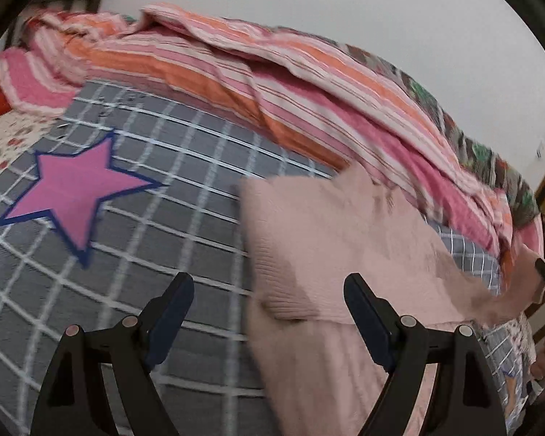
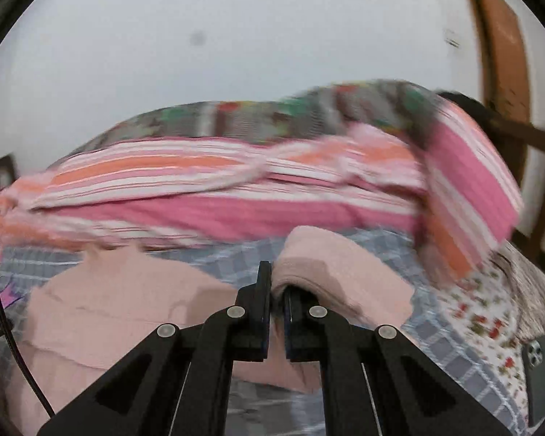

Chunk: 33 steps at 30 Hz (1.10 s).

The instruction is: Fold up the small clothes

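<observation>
A pale pink knit garment (image 1: 330,239) lies on the grey checked bed sheet (image 1: 170,239), its ribbed hem toward the star patch. My left gripper (image 1: 269,290) hovers open over the hem's edge, one finger over the sheet, the other over the pink cloth, nothing between them. In the right wrist view my right gripper (image 2: 278,283) is shut on a fold of the pink garment (image 2: 330,265), which lifts off the bed and drapes over the right finger. The rest of the garment (image 2: 112,312) lies flat to the left.
A striped pink and orange quilt (image 1: 258,83) is heaped along the far side of the bed against the white wall. A pink star (image 1: 76,189) marks the sheet. A dark phone (image 2: 539,374) lies on floral fabric at right. A wooden frame (image 2: 505,54) stands behind.
</observation>
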Each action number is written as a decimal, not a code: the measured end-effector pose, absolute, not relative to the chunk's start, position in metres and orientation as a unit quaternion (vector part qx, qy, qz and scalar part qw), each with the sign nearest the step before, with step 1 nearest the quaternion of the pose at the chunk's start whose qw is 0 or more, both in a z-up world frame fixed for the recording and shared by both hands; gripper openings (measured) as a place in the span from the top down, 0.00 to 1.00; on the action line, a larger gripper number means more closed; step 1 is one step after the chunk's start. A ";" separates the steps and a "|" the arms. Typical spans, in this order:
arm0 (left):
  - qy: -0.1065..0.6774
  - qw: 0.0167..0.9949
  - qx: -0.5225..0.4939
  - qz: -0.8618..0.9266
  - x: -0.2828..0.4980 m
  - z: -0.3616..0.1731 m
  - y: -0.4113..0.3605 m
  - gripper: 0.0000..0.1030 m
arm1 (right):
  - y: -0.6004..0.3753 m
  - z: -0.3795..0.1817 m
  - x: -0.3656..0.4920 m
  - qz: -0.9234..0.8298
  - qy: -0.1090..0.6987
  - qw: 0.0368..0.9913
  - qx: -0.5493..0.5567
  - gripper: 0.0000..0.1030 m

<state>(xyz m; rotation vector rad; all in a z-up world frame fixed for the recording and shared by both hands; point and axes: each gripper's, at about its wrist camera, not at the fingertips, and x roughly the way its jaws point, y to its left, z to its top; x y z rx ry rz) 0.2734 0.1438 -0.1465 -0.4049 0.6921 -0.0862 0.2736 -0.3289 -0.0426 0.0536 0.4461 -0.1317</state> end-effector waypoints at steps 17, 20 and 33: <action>0.336 0.923 -0.186 -0.012 0.262 -0.152 0.190 0.19 | -0.103 -0.114 0.353 0.124 0.363 0.923 -0.002 0.87; 0.338 0.925 -0.173 -0.021 0.264 -0.151 0.177 0.19 | -0.101 -0.146 0.368 0.176 0.451 0.875 0.020 0.76; 0.330 0.932 -0.106 -0.109 0.274 -0.129 0.092 0.19 | -0.205 -0.113 0.293 0.161 0.351 0.922 0.040 0.38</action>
